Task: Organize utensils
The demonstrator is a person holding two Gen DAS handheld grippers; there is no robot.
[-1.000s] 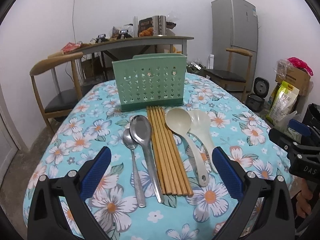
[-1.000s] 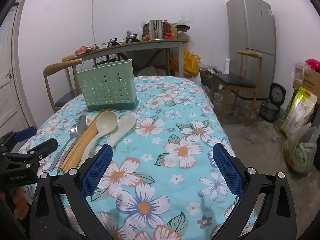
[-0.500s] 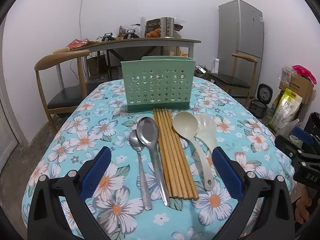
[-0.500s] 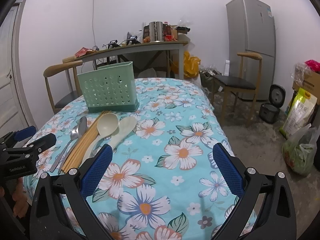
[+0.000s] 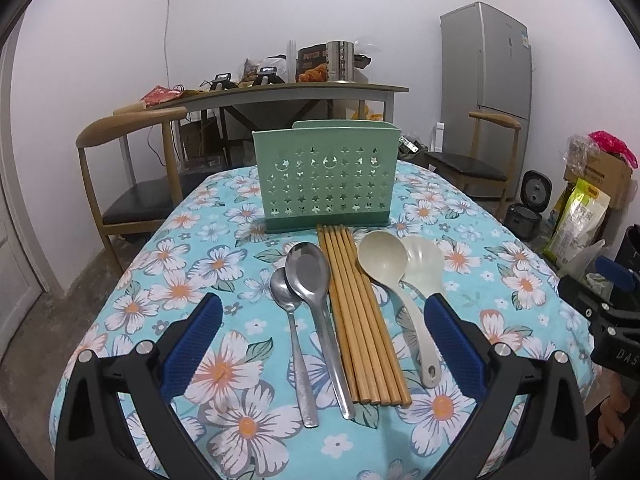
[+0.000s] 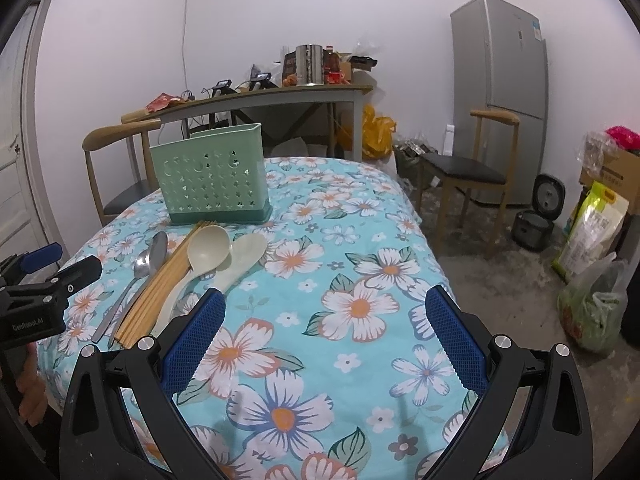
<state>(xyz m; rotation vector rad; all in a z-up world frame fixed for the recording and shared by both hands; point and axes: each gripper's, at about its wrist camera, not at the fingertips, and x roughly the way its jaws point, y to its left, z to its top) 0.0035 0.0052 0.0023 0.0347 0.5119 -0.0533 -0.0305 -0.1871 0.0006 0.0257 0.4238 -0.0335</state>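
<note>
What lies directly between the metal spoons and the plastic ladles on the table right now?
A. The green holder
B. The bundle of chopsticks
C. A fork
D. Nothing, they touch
B. In the left wrist view the chopsticks lie flat in a row, with the two metal spoons on one side and the two plastic ladles on the other, all in front of the green holder.

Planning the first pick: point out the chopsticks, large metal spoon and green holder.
chopsticks [image 5: 362, 316], left wrist view, mid bundle.
large metal spoon [image 5: 309, 266], left wrist view, bowl.
green holder [image 5: 326, 178], left wrist view, front wall.
</note>
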